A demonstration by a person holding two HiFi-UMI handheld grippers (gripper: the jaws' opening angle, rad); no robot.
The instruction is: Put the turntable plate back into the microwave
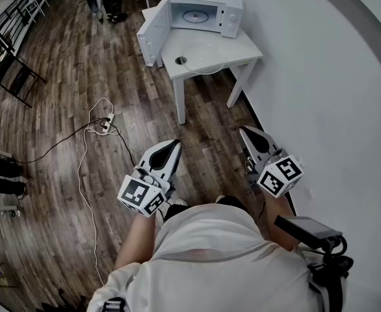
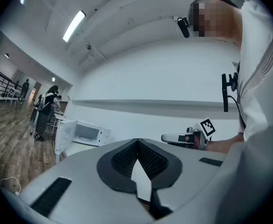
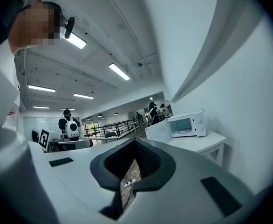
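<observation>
Clear turntable plate (image 1: 207, 58) lay flat on the table (image 1: 242, 49), before the open microwave (image 1: 210, 8). Left hand-held gripper (image 1: 175, 144) and right hand-held gripper (image 1: 245, 132) both closed, empty, well apart from it. Judged stiff, slippery, breakable glass; take at the rim

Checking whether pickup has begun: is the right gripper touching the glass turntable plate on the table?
Apart. The head view shows the right gripper near the person, with floor between it and the turntable plate on the table.
</observation>
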